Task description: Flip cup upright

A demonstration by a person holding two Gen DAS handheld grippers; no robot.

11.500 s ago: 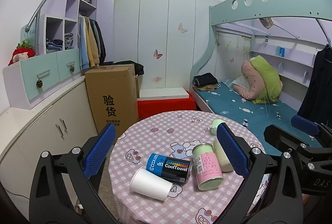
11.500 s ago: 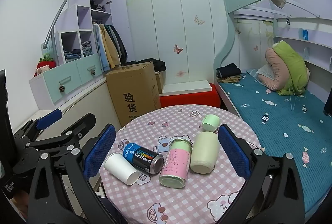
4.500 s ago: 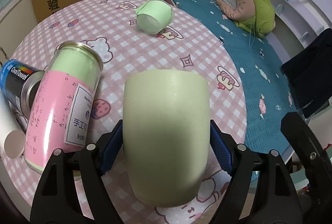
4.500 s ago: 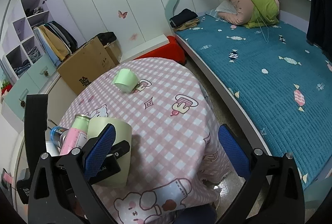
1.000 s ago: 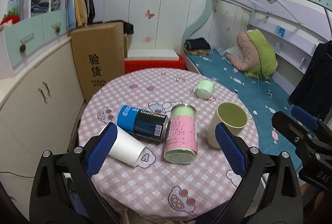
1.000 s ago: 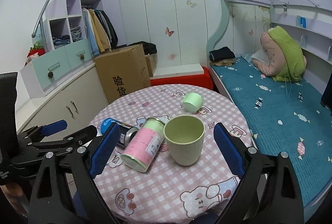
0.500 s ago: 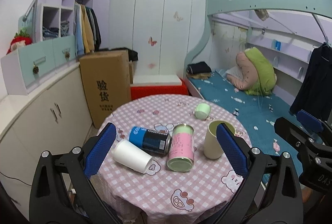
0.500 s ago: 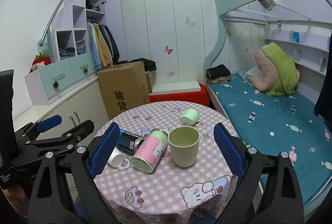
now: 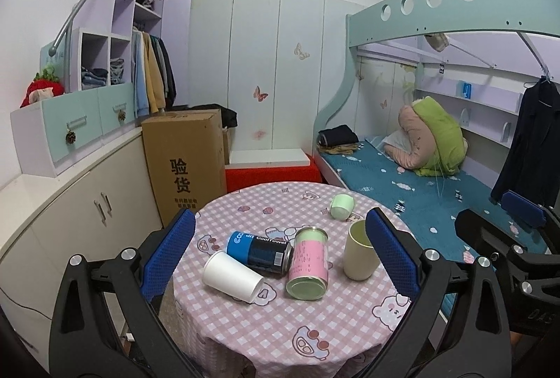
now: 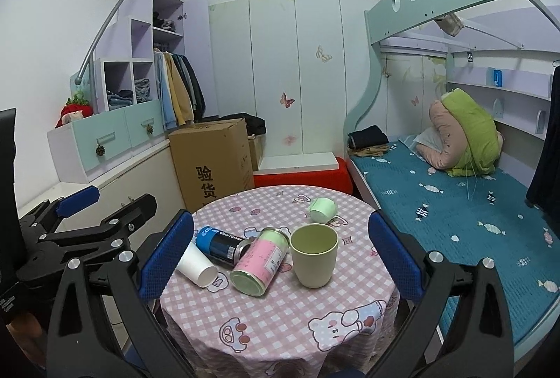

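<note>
1. The cup [image 10: 314, 255] stands with its mouth up on the table [image 10: 280, 315], ahead of the right gripper [image 10: 280, 253] and between its fingers in that view; in the left view it is just inside the right finger of the left gripper [image 9: 280, 246].
2. Both grippers are wide apart and hold nothing.
3. The cup looks like stiff, smooth plastic, probably light and a little slippery.
4. I would take it across the middle of the wall, not at the thin rim, with a moderate squeeze.
5. A pink can [image 10: 260, 264] lies just to the left of the cup, so there is little room for a finger on that side.
</note>
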